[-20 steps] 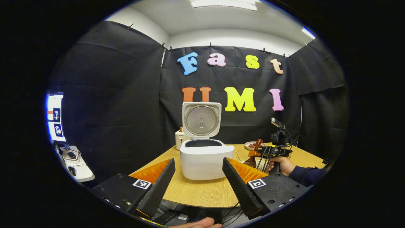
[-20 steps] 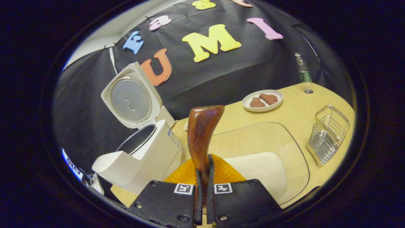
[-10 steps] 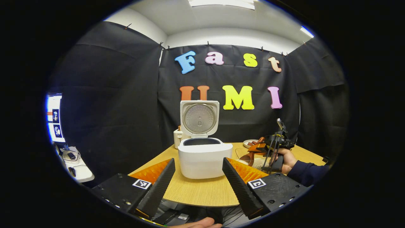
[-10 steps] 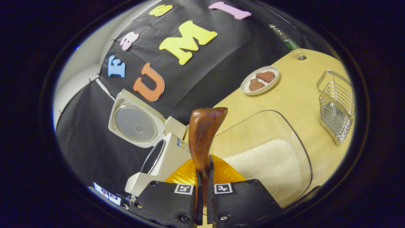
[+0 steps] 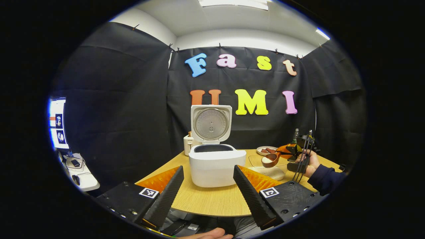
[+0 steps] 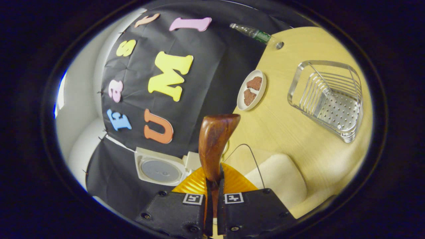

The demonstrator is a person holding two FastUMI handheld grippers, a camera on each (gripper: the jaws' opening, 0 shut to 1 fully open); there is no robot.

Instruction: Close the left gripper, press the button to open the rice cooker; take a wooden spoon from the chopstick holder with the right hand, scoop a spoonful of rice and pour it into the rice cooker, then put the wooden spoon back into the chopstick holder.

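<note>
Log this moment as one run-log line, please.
stage: rice scooped | right tongs: shut on wooden spoon, rice in bowl | left tongs: open, idle | rice cooker: lid up | next: pour into cooker

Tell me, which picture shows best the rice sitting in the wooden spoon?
The left gripper view. There the wooden spoon is seen from the side, with white rice in its bowl, held up beside the open rice cooker. The right gripper view shows the spoon's brown back and the handle between the right gripper fingers, not the rice in it.
</note>
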